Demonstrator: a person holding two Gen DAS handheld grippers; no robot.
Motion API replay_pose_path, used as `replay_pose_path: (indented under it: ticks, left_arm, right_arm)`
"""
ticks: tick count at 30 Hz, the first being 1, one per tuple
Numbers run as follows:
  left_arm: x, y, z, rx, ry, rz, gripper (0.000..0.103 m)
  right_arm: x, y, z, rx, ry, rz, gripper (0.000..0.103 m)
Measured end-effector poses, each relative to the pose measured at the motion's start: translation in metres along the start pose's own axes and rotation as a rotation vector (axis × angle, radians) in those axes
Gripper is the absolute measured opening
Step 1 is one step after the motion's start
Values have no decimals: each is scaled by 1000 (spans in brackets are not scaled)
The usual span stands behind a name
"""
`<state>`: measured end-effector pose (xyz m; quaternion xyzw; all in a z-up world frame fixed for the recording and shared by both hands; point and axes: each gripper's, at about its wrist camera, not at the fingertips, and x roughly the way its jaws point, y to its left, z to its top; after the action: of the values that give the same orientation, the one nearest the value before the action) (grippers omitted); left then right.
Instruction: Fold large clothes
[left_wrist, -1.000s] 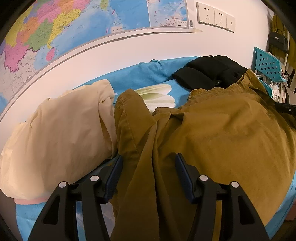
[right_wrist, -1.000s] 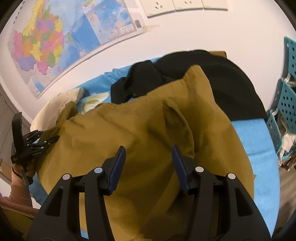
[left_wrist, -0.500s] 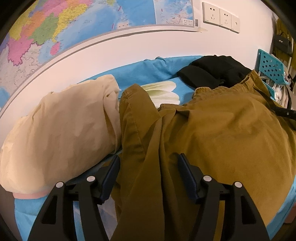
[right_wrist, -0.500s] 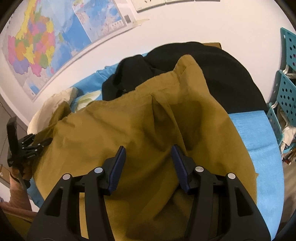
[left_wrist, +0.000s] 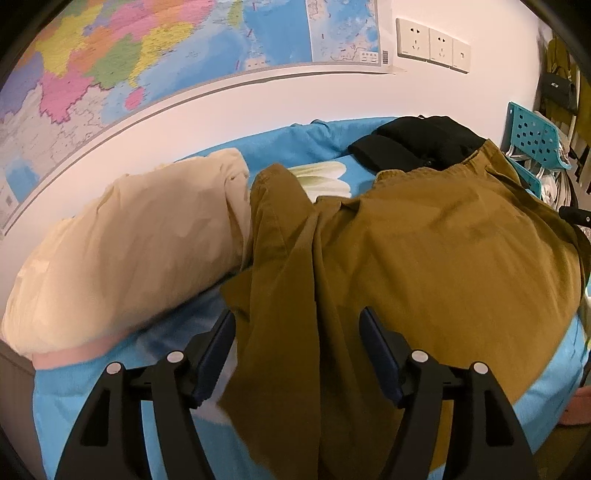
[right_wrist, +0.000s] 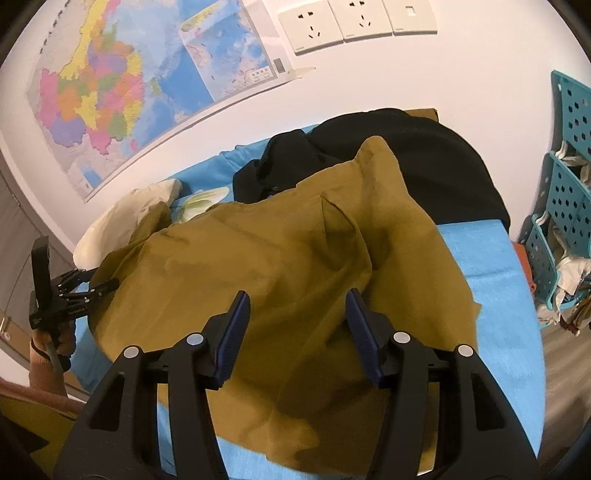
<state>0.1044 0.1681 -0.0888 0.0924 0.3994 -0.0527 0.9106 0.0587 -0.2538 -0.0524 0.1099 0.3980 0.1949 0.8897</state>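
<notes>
A large olive-brown garment (left_wrist: 424, 266) lies spread and rumpled on a blue bed cover (left_wrist: 325, 147). It also fills the right wrist view (right_wrist: 280, 266). My left gripper (left_wrist: 297, 332) is open and hovers over the garment's left, bunched edge. My right gripper (right_wrist: 295, 314) is open and hovers over the garment's right part, near a raised fold. The left gripper shows in the right wrist view (right_wrist: 98, 284) at the garment's far left edge, held by a hand.
A cream garment (left_wrist: 125, 254) lies left of the olive one. A black garment (right_wrist: 406, 158) lies at the back by the wall. Teal perforated shelves (right_wrist: 561, 206) stand at the right. A map (left_wrist: 147, 62) and sockets (left_wrist: 432, 44) are on the wall.
Both grippers have drawn back a little and shifted view slightly. The jaws stay open. The garment has barely moved.
</notes>
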Motion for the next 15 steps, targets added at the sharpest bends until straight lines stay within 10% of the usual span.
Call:
replay_pose_path:
  ticks: [15]
  left_arm:
    - [-13, 0, -19, -57, -6, 15, 71]
  right_arm:
    - [19, -21, -20, 39, 32, -38, 52]
